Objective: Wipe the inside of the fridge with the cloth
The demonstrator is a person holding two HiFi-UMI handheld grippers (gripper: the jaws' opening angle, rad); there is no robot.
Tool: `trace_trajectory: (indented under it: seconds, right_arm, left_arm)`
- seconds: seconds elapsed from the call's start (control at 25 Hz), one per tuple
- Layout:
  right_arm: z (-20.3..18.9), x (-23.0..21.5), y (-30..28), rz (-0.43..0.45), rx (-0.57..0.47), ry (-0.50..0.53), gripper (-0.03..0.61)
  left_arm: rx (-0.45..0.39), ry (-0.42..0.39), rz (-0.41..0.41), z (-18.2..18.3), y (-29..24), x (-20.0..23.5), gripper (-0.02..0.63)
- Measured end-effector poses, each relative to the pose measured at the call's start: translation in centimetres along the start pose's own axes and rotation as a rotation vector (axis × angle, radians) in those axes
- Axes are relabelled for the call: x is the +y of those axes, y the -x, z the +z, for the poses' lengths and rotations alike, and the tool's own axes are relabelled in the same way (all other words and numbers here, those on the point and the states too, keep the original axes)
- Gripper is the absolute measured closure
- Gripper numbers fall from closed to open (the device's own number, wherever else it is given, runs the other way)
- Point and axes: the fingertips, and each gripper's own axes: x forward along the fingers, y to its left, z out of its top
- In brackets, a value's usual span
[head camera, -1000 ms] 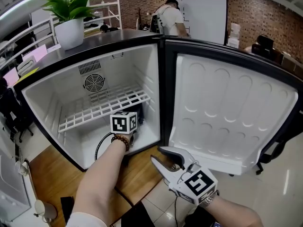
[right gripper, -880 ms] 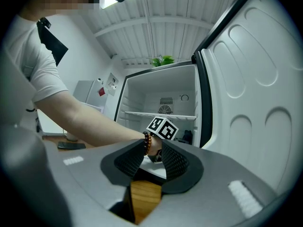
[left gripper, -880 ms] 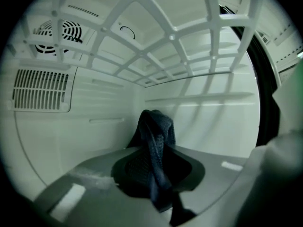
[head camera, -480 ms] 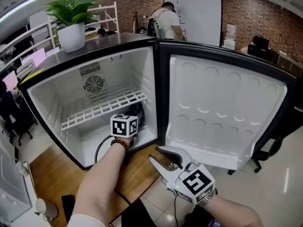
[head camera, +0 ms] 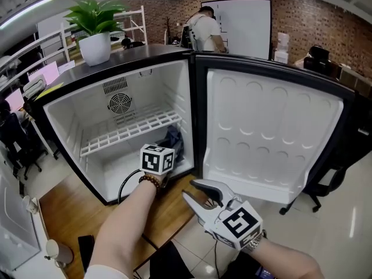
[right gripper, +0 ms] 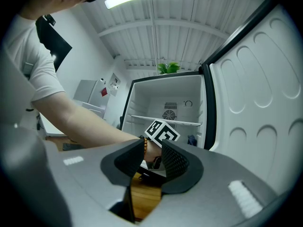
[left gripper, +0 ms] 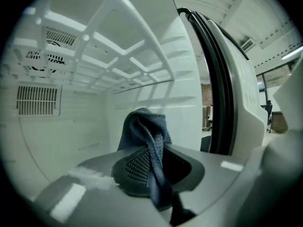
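Between left tongs (left gripper: 152, 171): cloth (left gripper: 142, 126) is clamped at a bunched fold | judged soft, light, limp | right tongs (right gripper: 146, 167) are seen apart, empty

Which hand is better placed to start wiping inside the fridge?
Left. The left tongs grip the cloth inside the fridge, below the shelf. The right tongs are open and empty outside, near the door.

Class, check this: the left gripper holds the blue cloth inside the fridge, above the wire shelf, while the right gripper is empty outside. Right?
Not quite: the left gripper holds the blue cloth below the wire shelf, not above it; the left gripper view shows the shelf overhead. The rest stands.
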Motion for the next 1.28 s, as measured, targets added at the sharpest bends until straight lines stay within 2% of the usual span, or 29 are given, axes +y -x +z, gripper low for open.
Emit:
trace_trajectory:
  seconds: [0.52,0.88,1.08,1.28]
  right_arm:
    - [0.8,1.9,1.7,-0.007,0.010,0.031,0.471]
    - [1.4,2.7,2.4,-0.009,0.018,0.049,0.471]
    - [1.6,2.3,2.7,-0.017,0.014,0.034,0.471]
    - [1.1,-0.1,3.0,-0.051,0.043,0.020,0.471]
  left_arm:
    - [-0.003,-0.037,-0.075,0.1,2.2,-4.3,0.555]
    - [-0.011,-0.032,-0.122,0.2,3.0,-6.6,0.555]
    - [-0.029,-0.032,-0.144,0.7,4.2,-6.9,0.555]
    - [-0.060,-0.053,-0.177,1.4,6.6,-6.7,0.555]
